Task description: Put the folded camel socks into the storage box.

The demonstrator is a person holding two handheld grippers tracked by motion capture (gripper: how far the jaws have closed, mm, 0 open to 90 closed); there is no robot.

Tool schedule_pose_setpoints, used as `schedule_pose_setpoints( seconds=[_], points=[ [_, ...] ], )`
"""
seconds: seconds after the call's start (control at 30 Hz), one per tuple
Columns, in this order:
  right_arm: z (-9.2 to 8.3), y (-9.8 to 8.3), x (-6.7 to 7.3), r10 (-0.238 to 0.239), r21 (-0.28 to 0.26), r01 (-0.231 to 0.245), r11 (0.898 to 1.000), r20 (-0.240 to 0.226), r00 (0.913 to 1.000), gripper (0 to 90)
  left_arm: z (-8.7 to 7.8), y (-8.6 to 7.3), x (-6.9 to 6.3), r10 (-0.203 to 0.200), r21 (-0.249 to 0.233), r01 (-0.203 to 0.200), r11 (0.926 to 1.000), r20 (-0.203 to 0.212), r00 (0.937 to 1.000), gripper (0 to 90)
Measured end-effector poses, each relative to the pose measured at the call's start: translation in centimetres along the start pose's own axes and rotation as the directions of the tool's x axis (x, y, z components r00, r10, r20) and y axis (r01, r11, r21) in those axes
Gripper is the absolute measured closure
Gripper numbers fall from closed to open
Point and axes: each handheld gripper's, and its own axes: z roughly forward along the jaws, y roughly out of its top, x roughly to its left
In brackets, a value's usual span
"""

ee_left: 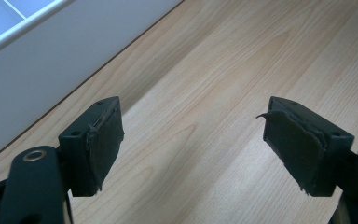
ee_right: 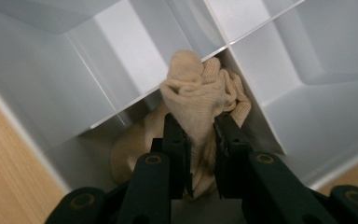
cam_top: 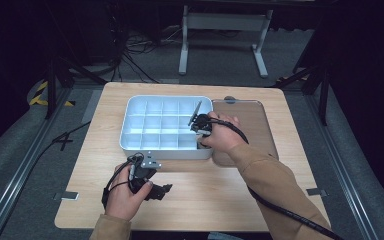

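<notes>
A white tray (cam_top: 165,153) divided into many compartments stands on the middle of the wooden table (cam_top: 230,195). My right gripper (cam_top: 200,144) reaches down into the compartment at the tray's front right corner. In the right gripper view the right gripper (ee_right: 200,123) is shut on a bunched beige sock (ee_right: 196,88), which lies partly inside that compartment and leans against the white dividers (ee_right: 121,60). My left gripper (cam_top: 163,191) lies low over the table in front of the tray. Its jaws are wide open in the left gripper view (ee_left: 191,112), with bare wood between them.
A flat brown lid (cam_top: 252,125) lies against the tray's right side. The tray's outer wall (ee_left: 51,70) stands close to the left gripper's left. Cables trail from both grippers over the table's front edge. A desk frame (cam_top: 225,30) stands on the floor beyond the table.
</notes>
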Motion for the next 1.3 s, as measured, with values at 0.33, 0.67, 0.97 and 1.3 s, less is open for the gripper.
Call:
schedule_pose_setpoints(
  seconds=[0.33,0.67,0.97,1.3],
  points=[
    [1.6,0.4,-0.6,0.037,0.039,-0.036,0.999,-0.027,0.999,76.8,0.2,0.1,0.1,0.01,-0.006,-0.01,0.9999,-0.008,0.9999,20.3],
    [1.7,0.1,-0.9,0.052,0.017,-0.051,0.999,-0.044,0.9977,75.0,0.0,0.2,0.1,0.002,-0.017,-0.002,0.9999,-0.009,1.0,20.2],
    [0.8,-0.4,-1.0,0.088,-0.073,-0.094,0.993,-0.079,0.993,57.5,-0.2,0.2,0.2,0.004,-0.022,-0.004,0.9998,-0.013,0.9999,20.2],
    [-2.8,-1.4,-1.1,0.061,-0.196,-0.07,0.978,-0.051,0.9968,51.3,-0.4,0.2,0.2,-0.001,-0.027,0.001,0.9996,-0.009,1.0,20.2]
  ],
)
